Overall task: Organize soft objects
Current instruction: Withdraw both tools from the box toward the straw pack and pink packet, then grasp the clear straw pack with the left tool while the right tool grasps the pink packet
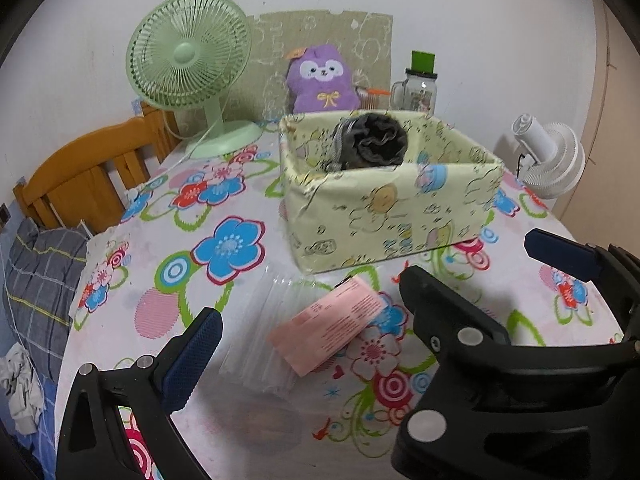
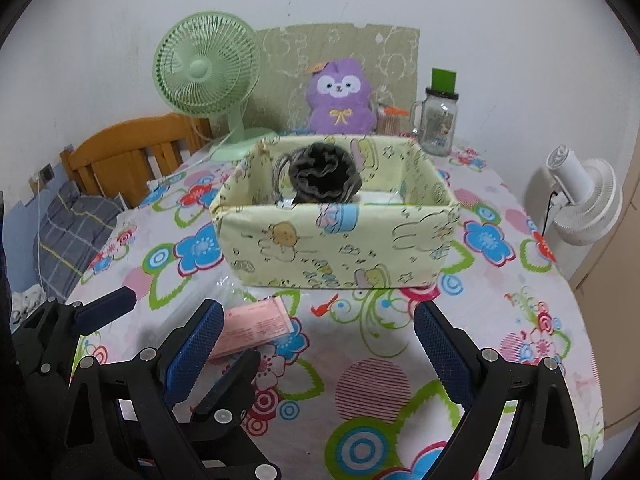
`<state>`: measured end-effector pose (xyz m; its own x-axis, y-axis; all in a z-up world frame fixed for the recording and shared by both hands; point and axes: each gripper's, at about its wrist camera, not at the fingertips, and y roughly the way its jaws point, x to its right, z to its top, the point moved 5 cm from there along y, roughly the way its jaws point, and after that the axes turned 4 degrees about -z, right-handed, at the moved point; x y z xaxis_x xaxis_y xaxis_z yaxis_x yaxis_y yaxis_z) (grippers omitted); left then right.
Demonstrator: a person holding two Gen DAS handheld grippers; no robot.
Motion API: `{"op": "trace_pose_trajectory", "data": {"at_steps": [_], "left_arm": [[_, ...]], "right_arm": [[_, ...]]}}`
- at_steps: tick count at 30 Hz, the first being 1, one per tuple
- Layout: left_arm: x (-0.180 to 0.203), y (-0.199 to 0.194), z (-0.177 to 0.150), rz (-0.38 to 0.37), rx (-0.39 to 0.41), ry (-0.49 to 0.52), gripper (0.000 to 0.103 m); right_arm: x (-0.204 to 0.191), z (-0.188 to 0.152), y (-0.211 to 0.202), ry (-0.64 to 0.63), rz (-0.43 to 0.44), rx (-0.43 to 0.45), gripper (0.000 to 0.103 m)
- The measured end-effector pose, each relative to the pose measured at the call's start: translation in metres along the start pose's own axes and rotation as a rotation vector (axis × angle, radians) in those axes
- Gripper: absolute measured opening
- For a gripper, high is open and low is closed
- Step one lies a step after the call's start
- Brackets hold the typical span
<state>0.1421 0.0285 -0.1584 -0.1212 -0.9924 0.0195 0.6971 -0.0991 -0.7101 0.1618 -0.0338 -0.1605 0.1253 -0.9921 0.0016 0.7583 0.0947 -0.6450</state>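
Note:
A pale yellow fabric box [image 1: 384, 216] [image 2: 336, 248] stands mid-table. A dark grey ruffled pouch [image 1: 376, 140] [image 2: 324, 176] sits inside it, beside something white [image 2: 380, 198]. A pink packet in clear plastic [image 1: 328, 328] [image 2: 256, 328] lies on the flowered cloth in front of the box. It lies between my left gripper's [image 1: 316, 328] fingers, untouched. That gripper is open; its right finger is hidden behind the right gripper's body. My right gripper [image 2: 318, 312] [image 1: 468, 258] is open and empty, facing the box front. A purple plush [image 1: 322, 80] [image 2: 340, 98] sits behind the box.
A green desk fan [image 1: 188, 68] [image 2: 204, 80] stands back left and a glass jar mug [image 2: 438, 124] back right. A white fan [image 2: 580, 200] is past the table's right edge. A wooden chair [image 1: 80, 176] and grey bedding [image 1: 40, 280] are to the left.

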Motion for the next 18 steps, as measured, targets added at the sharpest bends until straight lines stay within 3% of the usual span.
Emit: {"op": "trace_pose_trajectory", "data": {"at_steps": [11,18], "left_arm": [[-0.026,0.024,-0.011,0.022,-0.067,0.019,0.103],[-0.034,0.039,-0.018,-0.008,-0.114,0.045,0.103]], "right_arm": [[-0.023,-0.006,0.033,-0.026,0.023,-0.063,0.097],[-0.032,-0.012,0.052,-0.030,0.046,-0.114,0.097]]}}
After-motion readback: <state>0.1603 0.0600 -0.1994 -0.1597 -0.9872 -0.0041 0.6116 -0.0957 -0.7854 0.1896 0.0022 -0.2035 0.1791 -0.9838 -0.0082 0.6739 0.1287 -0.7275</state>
